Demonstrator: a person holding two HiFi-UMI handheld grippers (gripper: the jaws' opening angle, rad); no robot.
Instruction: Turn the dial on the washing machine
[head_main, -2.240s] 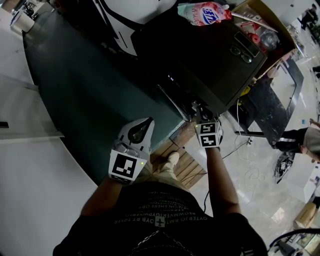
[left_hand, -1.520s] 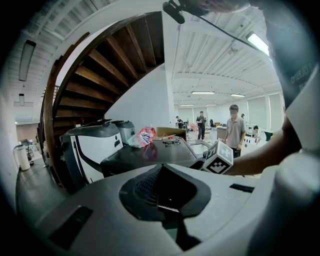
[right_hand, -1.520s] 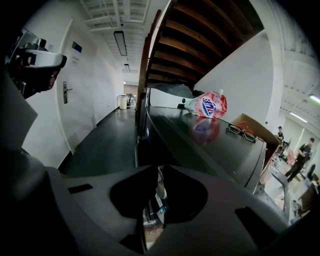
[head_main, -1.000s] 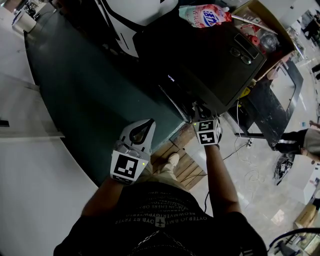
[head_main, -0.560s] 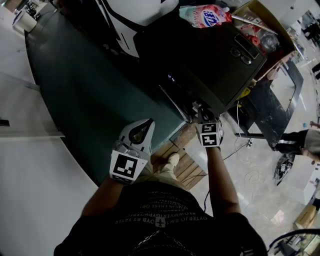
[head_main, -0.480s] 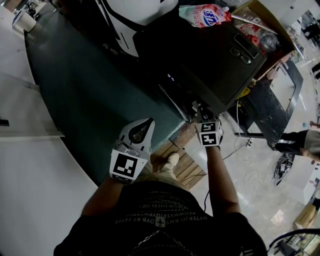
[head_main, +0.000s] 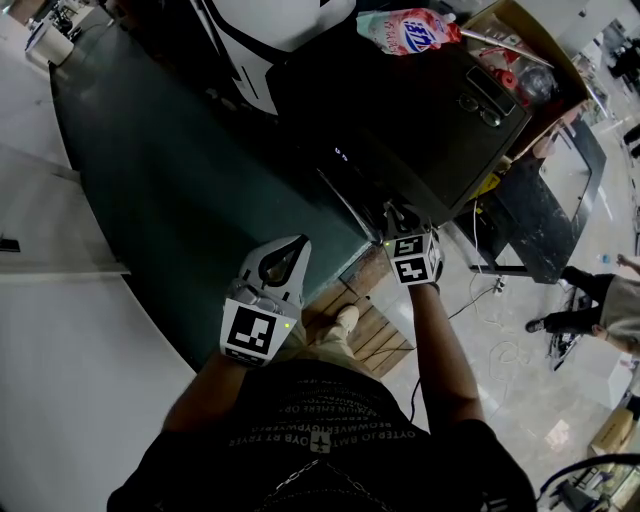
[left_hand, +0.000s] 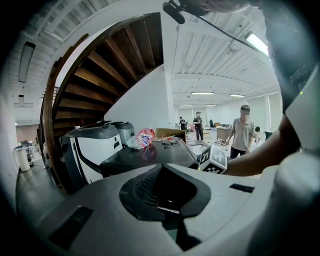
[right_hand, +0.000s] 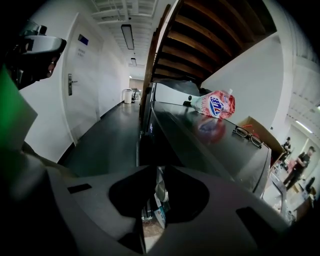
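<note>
Dark green flooring runs beneath a wooden staircase, and the black washing machine (head_main: 430, 120) stands against it beside a white appliance (head_main: 270, 30); on the machine lie a pink detergent pouch (head_main: 405, 28) and a pair of glasses (head_main: 482, 108). The dial (right_hand: 159, 186) sits on the front panel near the machine's right corner, just under the top edge; the right claw (head_main: 398, 216) is closed on it, the silvery knob showing edge-on between its jaws in the right gripper view, so the grasp is made; its marker cube is tilted, which suggests the twist is under way, though how far the dial has gone, or whether it has reached a setting, I cannot tell; a small light (head_main: 342, 155) glows on the panel; release and withdrawal look to be what remains. The left claw (head_main: 283, 258) hangs well apart over the floor, its jaws drawn together on nothing. Room for the wrist to roll seems fair: open floor lies below and to the right, but the overhanging top edge is close above the claw, and a cable (head_main: 480, 290) trails on the floor near the person's feet.
</note>
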